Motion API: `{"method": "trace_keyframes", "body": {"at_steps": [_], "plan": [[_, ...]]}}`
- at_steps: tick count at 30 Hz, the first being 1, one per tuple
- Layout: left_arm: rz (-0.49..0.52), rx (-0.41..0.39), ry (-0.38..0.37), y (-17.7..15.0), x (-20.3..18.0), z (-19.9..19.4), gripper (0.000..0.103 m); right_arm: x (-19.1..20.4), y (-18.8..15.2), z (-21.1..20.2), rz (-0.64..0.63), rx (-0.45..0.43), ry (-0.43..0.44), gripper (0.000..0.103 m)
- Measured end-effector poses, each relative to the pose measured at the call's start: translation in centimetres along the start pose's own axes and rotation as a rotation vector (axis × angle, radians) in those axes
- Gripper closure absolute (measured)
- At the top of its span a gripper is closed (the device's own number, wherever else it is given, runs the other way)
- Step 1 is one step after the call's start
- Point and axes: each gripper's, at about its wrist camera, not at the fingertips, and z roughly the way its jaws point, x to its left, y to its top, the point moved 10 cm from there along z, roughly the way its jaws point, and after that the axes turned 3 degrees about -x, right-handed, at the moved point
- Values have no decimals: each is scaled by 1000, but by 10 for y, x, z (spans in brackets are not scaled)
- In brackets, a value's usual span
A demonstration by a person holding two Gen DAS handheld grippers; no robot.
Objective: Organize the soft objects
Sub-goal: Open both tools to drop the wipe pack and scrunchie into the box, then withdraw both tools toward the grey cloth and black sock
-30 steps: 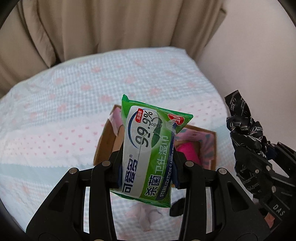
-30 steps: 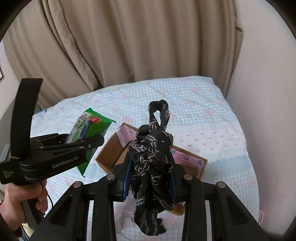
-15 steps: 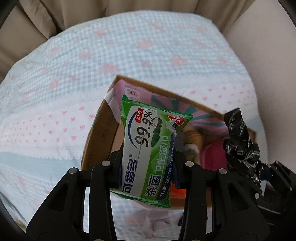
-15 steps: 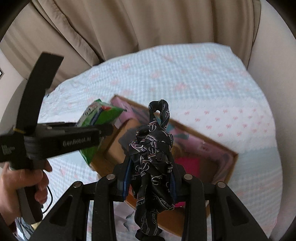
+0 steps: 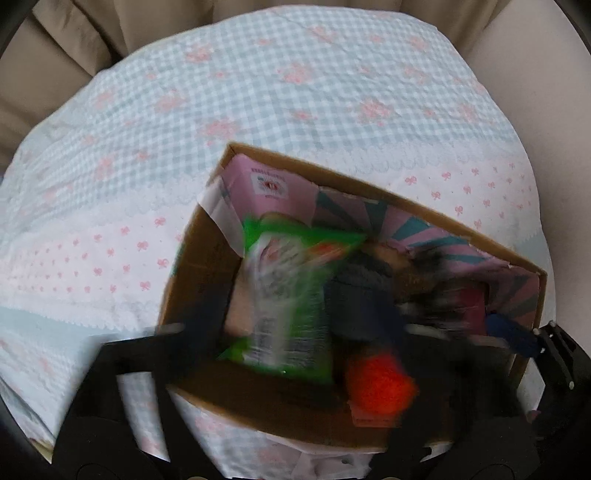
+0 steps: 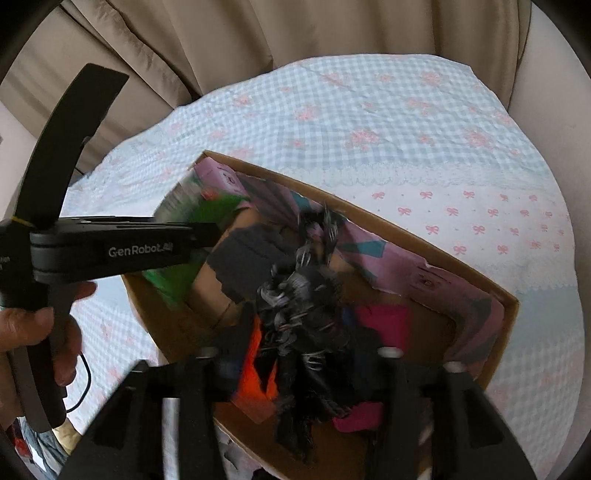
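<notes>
A green wet-wipes pack (image 5: 288, 295) is blurred with motion above the left part of the open cardboard box (image 5: 369, 184); it also shows in the right wrist view (image 6: 192, 206). My left gripper (image 5: 295, 332) is over the box with its fingers spread apart, blurred. My right gripper (image 6: 299, 354) is over the box too, fingers wide; the black patterned cloth (image 6: 306, 302) is between them, blurred, above the box contents.
The box (image 6: 406, 229) lies on a bed with a checked blue-and-pink cover (image 5: 258, 92). Inside are an orange item (image 5: 376, 384), a pink item (image 6: 384, 321) and dark cloth. Beige curtains (image 6: 295, 33) hang behind; a wall is at right.
Both grippers moved down and forward over the box. Both sets of fingers have spread, and the wipes pack and the black cloth are blurred as they drop toward the box.
</notes>
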Motion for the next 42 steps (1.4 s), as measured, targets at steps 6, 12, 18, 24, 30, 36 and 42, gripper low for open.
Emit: {"method": "trace_keyframes", "body": {"at_steps": [6, 12, 18, 24, 30, 36, 42], "plan": [[31, -24, 11, 6, 1, -10, 0, 11, -8, 1, -54, -6, 9, 0], [21, -31, -8, 5, 4, -27, 0, 12, -12, -12, -33, -31, 5, 0], [6, -69, -23, 3, 11, -61, 0, 18, -2, -38, -51, -85, -18, 0], [8, -121, -37, -2, 16, -104, 0, 32, 3, -70, -64, -117, -47, 0], [16, -178, -39, -12, 24, -156, 0, 48, 3, -108, -69, -143, -87, 0], [6, -224, -60, -38, 43, -215, 0, 72, 2, -156, -42, -191, -136, 0], [25, -291, -86, -71, 65, -278, 0, 103, -9, -211, -8, -245, -196, 0]]}}
